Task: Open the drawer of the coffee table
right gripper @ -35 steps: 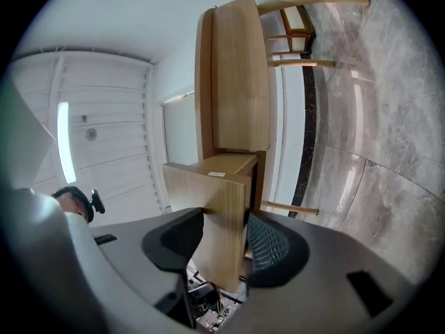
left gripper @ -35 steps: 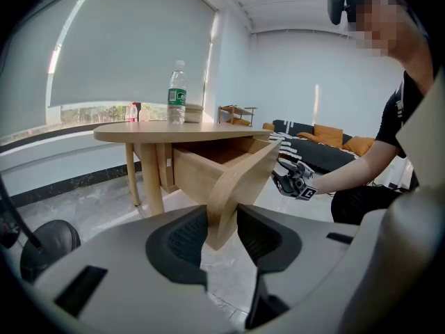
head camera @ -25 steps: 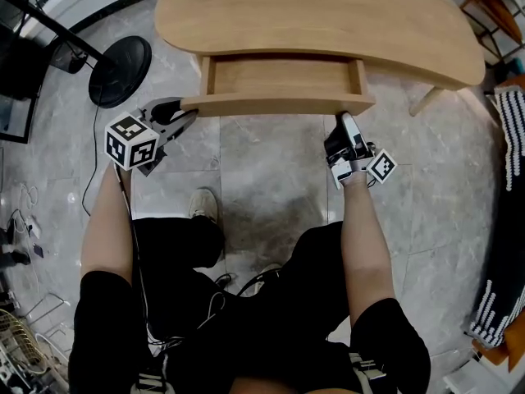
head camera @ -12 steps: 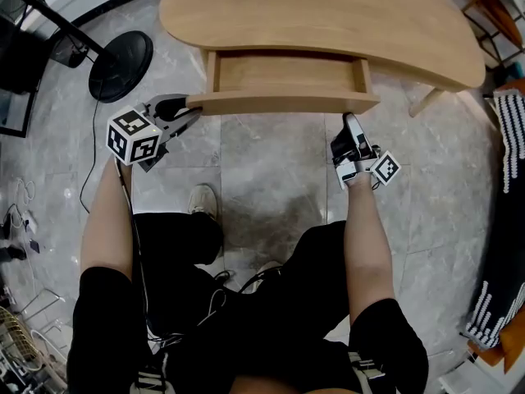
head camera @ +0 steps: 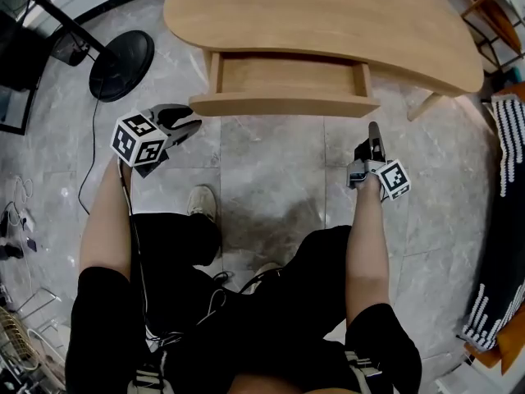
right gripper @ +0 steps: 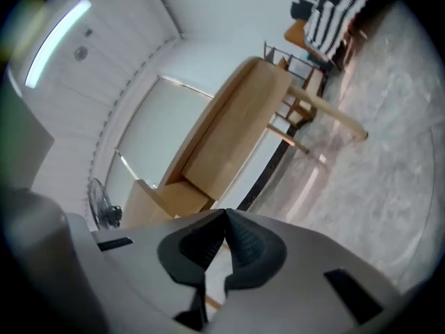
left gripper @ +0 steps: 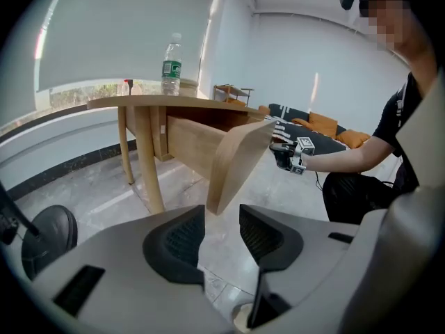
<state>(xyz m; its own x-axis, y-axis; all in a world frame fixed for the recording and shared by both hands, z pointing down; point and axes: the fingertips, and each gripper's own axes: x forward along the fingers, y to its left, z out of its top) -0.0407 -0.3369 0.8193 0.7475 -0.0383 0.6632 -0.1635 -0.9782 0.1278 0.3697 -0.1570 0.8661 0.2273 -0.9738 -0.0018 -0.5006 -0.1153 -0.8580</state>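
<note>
left tool [head camera: 190, 120] — at 10 o'clock in the head view, just beside the left front corner of the drawer [head camera: 283, 105] and not touching it. its jaws stand part open, have just been opening, and nothing is between them. the drawer sits at 12 o'clock, pulled out from under the table [head camera: 328, 15]. right tool [head camera: 374, 134] — at 2 o'clock, apart from the drawer's right front corner. its jaws are pressed together on nothing.
</note>
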